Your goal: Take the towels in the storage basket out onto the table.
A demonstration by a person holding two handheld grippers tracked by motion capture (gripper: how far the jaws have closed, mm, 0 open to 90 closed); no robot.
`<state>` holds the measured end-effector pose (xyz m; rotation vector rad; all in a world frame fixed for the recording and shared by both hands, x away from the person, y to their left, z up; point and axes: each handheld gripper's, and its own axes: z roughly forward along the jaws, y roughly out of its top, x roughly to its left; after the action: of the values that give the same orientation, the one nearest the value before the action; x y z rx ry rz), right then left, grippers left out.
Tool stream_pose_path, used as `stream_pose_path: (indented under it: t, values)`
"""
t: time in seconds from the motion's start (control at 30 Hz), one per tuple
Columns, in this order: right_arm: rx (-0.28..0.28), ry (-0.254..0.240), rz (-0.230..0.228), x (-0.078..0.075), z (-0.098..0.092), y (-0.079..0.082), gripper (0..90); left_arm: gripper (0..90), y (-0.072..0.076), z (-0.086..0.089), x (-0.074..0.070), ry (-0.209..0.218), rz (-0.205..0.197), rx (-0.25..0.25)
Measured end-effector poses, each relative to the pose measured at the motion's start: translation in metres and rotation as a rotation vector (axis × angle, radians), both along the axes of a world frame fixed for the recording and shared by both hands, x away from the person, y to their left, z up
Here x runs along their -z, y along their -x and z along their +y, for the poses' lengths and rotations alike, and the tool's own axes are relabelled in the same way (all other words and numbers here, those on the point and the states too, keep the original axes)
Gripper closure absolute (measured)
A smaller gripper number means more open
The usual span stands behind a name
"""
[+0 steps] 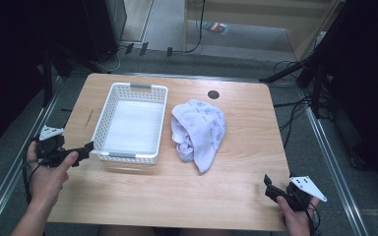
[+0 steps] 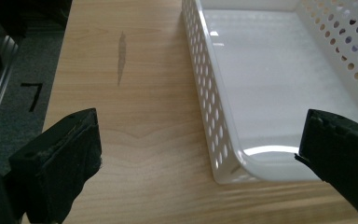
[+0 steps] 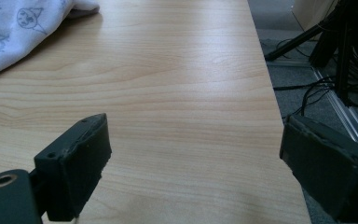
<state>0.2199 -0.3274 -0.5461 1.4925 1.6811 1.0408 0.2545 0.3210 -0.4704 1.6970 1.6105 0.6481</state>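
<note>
The left gripper [image 1: 86, 149] is hovering with jaws spread wide at the white basket's [image 1: 109, 103] seven o'clock corner. The right gripper [image 1: 269, 186], also gaping empty, is waiting at five o'clock from the crumpled white cloth [image 1: 199, 129] lying mid-table.

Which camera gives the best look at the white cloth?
The high view: the whole crumpled cloth lies on the table right of the basket. The right gripper view catches just one printed edge at its top left.

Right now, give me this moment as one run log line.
left gripper: open, at white basket near corner | right gripper: open, over table edge | white cloth: crumpled beside basket | basket: empty
</note>
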Motion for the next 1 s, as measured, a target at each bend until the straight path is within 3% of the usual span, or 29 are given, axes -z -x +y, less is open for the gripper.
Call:
stream_pose_path:
  t: [0.27,0.5,0.67,1.0]
  values:
    - [0.004,0.003,-0.001,0.000,0.000,0.000,8.7,0.0,0.020,0.002,0.021,-0.019,0.001,-0.008]
    - [0.008,0.003,-0.002,0.000,0.000,0.000,8.7,0.0,0.032,0.006,0.036,0.004,-0.007,-0.016]
    - [0.011,0.005,-0.006,0.000,0.000,0.001,8.7,0.0,0.043,0.006,0.047,-0.004,-0.015,-0.016]
    - [0.026,0.000,0.000,0.000,0.000,0.001,8.7,0.0,0.051,0.011,0.067,-0.033,-0.030,-0.027]
